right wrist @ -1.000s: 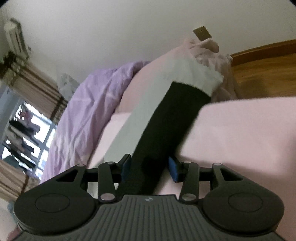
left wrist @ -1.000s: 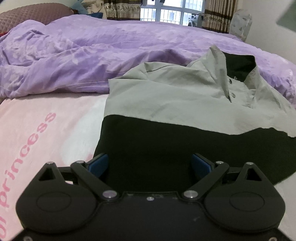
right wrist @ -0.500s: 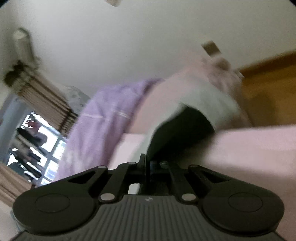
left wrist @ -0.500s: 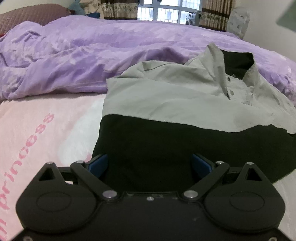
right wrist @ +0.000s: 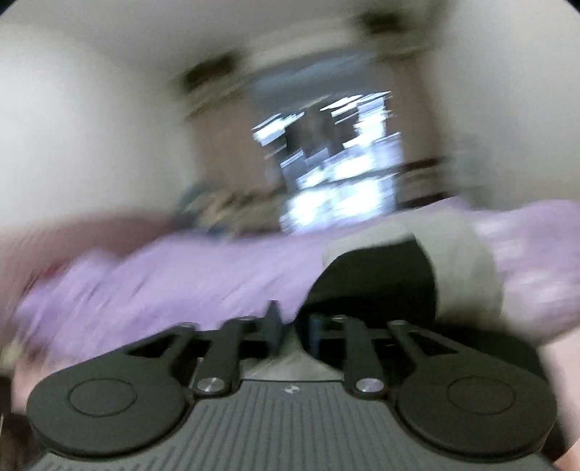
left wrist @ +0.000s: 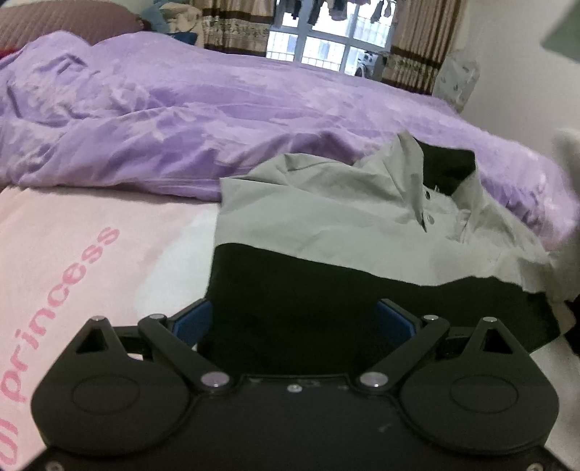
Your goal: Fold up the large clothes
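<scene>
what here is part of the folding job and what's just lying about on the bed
Part of the job:
- grey and black shirt
- left gripper, jaws wide open over the shirt's black hem
- right gripper, heavily blurred

Just lying about:
- purple duvet
- pink sheet printed "princess"
- curtains

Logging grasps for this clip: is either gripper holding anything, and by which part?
Nothing gripped. The left gripper is open astride the shirt's black hem; the right gripper, jaws just opening, has the sleeve ahead, outside its blurred gap.
</scene>
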